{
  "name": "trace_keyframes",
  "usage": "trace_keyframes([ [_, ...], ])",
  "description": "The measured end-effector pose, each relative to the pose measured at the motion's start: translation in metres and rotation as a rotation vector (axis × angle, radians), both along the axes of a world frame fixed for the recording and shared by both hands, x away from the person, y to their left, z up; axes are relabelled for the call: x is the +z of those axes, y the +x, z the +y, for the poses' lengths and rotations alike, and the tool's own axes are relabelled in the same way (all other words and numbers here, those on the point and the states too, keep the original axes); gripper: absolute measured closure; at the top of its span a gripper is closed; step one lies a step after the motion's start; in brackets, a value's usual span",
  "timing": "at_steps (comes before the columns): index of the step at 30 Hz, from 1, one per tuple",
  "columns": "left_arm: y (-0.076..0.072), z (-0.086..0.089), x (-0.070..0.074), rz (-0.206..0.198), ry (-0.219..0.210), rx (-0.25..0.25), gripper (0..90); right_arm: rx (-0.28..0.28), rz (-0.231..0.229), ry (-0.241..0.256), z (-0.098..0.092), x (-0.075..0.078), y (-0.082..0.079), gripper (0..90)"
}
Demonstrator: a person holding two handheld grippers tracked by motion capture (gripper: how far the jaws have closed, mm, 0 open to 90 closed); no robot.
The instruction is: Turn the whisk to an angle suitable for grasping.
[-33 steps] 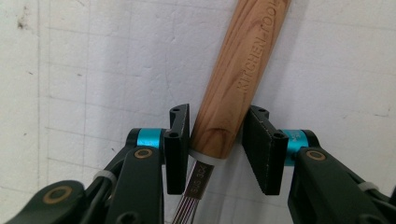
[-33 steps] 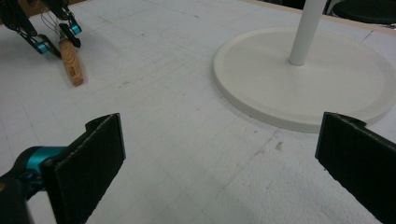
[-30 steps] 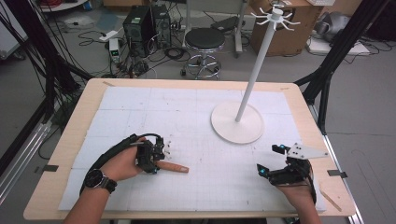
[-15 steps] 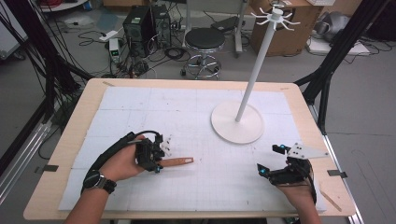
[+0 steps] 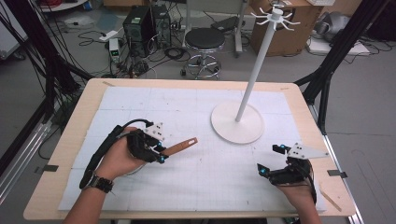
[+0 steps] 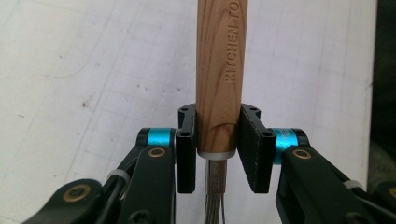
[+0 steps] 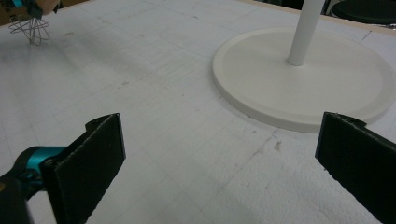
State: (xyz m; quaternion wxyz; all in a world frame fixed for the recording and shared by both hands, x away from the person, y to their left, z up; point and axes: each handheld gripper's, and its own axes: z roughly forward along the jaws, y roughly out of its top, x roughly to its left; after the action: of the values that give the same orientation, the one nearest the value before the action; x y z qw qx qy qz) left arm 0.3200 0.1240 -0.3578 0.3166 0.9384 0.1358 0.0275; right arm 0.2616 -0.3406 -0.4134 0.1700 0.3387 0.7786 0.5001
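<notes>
A whisk with a wooden handle [image 5: 181, 146] is held in my left gripper [image 5: 161, 152], over the white mat at the left of the table. The handle slants up toward the right. In the left gripper view both pads are shut on the lower end of the handle [image 6: 219, 65], just above its metal collar, and the wires run down out of frame. The whisk's wire head [image 7: 30, 28] appears far off in the right gripper view. My right gripper [image 5: 271, 160] rests near the front right, its jaws wide open with nothing between them [image 7: 219, 158].
A white hook stand has its round base [image 5: 237, 122] on the mat right of centre and a tall pole [image 5: 259, 60]. A thin wooden stick [image 5: 329, 198] lies by the front right edge. A stool [image 5: 205, 39] stands beyond the table.
My left gripper has lifted the whisk off the mat and shifted slightly right, with the handle now tilted upward. The right gripper has stayed in place.
</notes>
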Motion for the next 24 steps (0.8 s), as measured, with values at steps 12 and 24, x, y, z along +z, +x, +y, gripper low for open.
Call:
trace_keyframes([
  [12,0.002,0.010,0.013,0.014,-0.169,0.050,70.1,-0.003,0.001,0.003,0.000,0.000,0.001,0.2],
  [24,0.007,0.017,0.018,0.037,-0.323,0.071,70.2,-0.001,0.004,0.000,0.000,-0.002,0.001,0.2],
])
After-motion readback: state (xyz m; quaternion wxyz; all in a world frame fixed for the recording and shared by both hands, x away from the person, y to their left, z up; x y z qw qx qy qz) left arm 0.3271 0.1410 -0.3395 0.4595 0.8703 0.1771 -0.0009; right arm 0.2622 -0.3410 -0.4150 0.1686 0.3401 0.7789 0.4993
